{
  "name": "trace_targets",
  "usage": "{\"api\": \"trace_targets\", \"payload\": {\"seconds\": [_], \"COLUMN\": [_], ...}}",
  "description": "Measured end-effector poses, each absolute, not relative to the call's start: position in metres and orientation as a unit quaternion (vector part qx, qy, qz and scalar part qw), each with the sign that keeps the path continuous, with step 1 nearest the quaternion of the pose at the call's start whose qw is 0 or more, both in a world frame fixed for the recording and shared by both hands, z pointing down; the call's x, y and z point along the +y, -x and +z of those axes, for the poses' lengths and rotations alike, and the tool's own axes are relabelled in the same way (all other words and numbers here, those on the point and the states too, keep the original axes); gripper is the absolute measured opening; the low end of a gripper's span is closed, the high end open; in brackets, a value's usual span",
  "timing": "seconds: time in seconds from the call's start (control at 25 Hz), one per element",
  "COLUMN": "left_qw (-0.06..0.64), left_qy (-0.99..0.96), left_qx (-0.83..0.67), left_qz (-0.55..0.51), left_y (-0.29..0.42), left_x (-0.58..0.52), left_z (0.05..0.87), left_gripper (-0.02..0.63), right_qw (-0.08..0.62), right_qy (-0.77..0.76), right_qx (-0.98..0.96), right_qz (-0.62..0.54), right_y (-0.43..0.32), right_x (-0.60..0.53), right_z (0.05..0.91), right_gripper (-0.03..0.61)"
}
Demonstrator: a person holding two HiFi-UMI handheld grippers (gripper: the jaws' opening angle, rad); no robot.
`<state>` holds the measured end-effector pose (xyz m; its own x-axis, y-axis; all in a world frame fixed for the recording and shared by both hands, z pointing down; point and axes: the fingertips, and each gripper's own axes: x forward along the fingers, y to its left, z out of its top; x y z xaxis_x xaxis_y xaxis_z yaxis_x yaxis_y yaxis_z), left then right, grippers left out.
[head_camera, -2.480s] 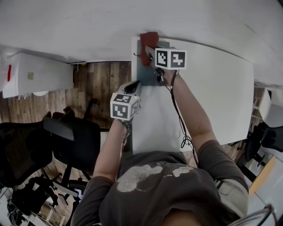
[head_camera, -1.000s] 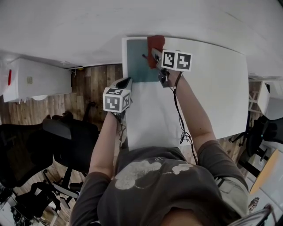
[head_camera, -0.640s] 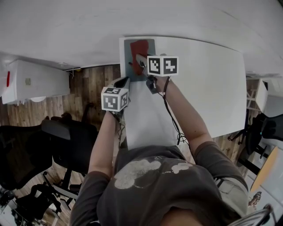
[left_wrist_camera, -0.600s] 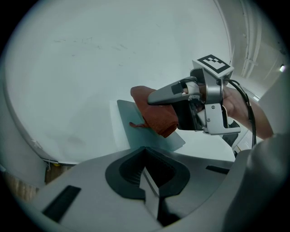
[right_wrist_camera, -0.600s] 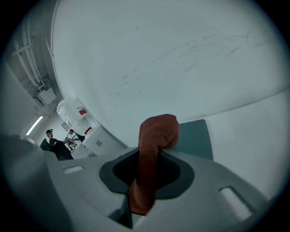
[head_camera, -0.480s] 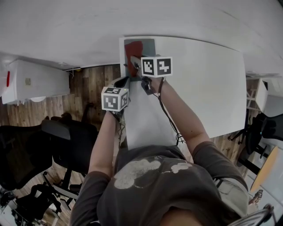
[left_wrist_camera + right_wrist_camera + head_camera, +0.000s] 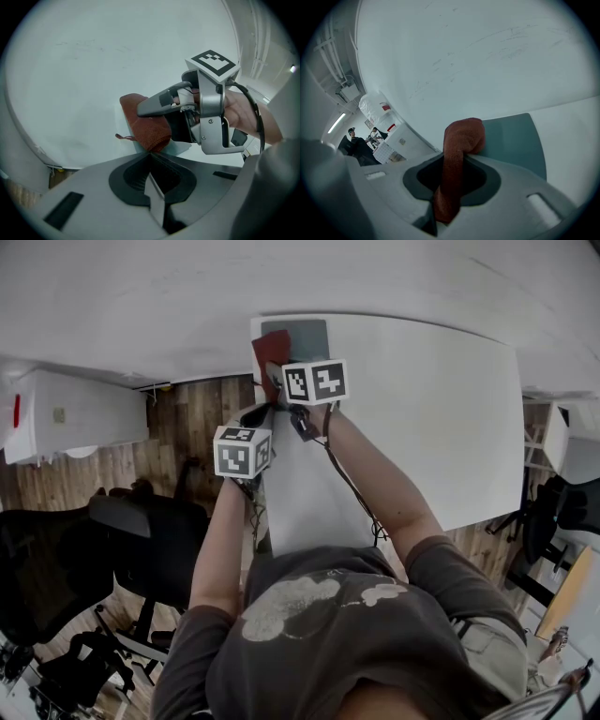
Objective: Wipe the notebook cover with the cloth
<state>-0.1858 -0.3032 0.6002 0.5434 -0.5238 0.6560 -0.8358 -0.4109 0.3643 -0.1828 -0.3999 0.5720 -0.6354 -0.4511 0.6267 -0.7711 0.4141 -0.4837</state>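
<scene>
— How many things are showing?
— One cloth (image 7: pixel 458 138), one notebook (image 7: pixel 513 140), two grippers.
— Where is the cloth sitting?
— The fingers of the right gripper (image 7: pixel 449 187) are pinching it, its free end resting on the notebook's teal cover at the tabletop's (image 7: pixel 422 409) far left corner. The fingers of the left gripper (image 7: pixel 150 161) are pressing together, empty, nearby.

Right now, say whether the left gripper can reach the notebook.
Probably yes: left gripper, jaws shut, sits close to the notebook, nothing between; cloth in right gripper crowds only its left edge.
</scene>
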Motion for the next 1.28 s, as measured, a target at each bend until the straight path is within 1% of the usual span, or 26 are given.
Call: {"api": "trace_targets", "payload": {"seconds": [0.44, 1.28], "left_qw": [0.344, 0.335], "left_qy": [-0.807, -0.809], "left_qx": [-0.424, -0.429], "left_qz": [0.224, 0.221], "left_y": [0.188, 0.176], "left_x": [-0.298, -0.28], "left_z": [0.594, 0.57], "left_gripper": [-0.006, -0.006], "right_qw": [0.202, 0.224], "right_qy": [-0.389, -0.438], "right_qx": [-0.807, -0.781], "right_qz": [0.396, 0.384], "right_y": [0.158, 0.065], "right_x": [-0.401, -0.383], "right_z": [0.573, 0.569], "right_gripper": [0.081, 0.081]}}
